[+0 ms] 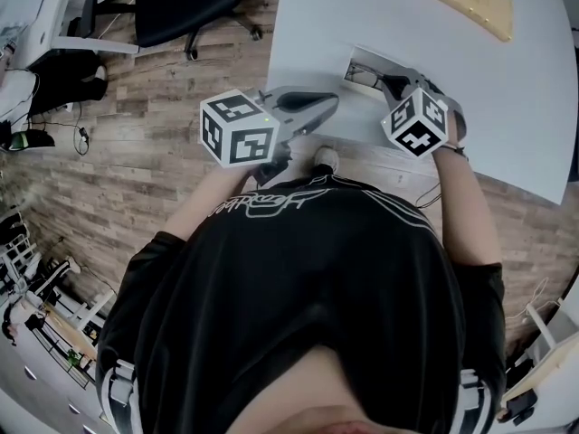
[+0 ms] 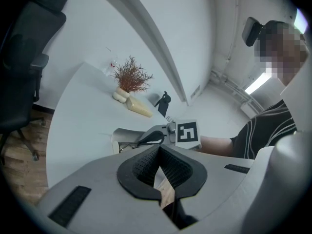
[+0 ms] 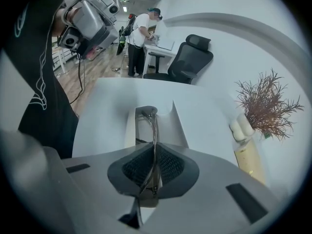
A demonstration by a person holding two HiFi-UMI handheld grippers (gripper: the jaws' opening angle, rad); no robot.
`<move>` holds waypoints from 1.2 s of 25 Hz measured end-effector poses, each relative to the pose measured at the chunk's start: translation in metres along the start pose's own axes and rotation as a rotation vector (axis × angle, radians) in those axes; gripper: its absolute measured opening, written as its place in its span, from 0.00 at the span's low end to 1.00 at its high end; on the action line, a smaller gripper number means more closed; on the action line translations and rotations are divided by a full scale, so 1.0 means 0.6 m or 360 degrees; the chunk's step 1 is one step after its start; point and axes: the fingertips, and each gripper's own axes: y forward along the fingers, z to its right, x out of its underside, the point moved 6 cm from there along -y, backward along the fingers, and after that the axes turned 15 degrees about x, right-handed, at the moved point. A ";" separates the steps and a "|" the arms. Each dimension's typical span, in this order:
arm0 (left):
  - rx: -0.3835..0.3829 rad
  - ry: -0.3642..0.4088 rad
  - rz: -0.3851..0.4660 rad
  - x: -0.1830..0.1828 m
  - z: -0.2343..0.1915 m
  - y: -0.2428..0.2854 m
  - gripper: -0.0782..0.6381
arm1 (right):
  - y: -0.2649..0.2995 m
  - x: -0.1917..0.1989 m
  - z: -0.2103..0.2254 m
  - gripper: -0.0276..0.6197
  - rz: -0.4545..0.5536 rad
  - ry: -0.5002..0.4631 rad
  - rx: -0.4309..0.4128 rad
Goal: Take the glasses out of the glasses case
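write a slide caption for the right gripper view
Right gripper shut on the glasses at the open white case on the table.

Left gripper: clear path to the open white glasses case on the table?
Probably yes: left gripper sits beside the open white glasses case, nothing between; right gripper holds thin metal-framed glasses over it.

Table (image 1: 407, 34) is showing plain white; case (image 3: 168, 123) is white too. Dark metal is showing on glasses (image 3: 154, 130). Grey shells and black textured pads are showing on left gripper (image 2: 158, 172) and right gripper (image 3: 153, 174). Left cube (image 1: 237, 127) and right cube (image 1: 416, 122) are carrying black-and-white square markers. Floor (image 1: 163, 152) is showing brown wood grain. Shirt (image 1: 308, 287) is black, white stripes. Chair (image 1: 185, 3) is black. Board (image 1: 472, 1) at tabletop's far edge is tan. Plant (image 3: 265, 104) is reddish-brown.
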 end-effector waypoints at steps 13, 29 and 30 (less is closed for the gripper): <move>0.0008 0.0069 -0.0053 -0.003 0.008 -0.002 0.12 | -0.017 -0.009 0.027 0.06 0.0025 -0.0068 0.0273; 0.0022 0.0209 0.0067 -0.013 0.081 -0.100 0.12 | -0.192 -0.113 0.006 0.06 0.0269 0.0339 0.0558; 0.0026 0.0221 0.0064 -0.010 0.090 -0.108 0.12 | -0.209 -0.123 -0.001 0.06 0.0299 0.0375 0.0577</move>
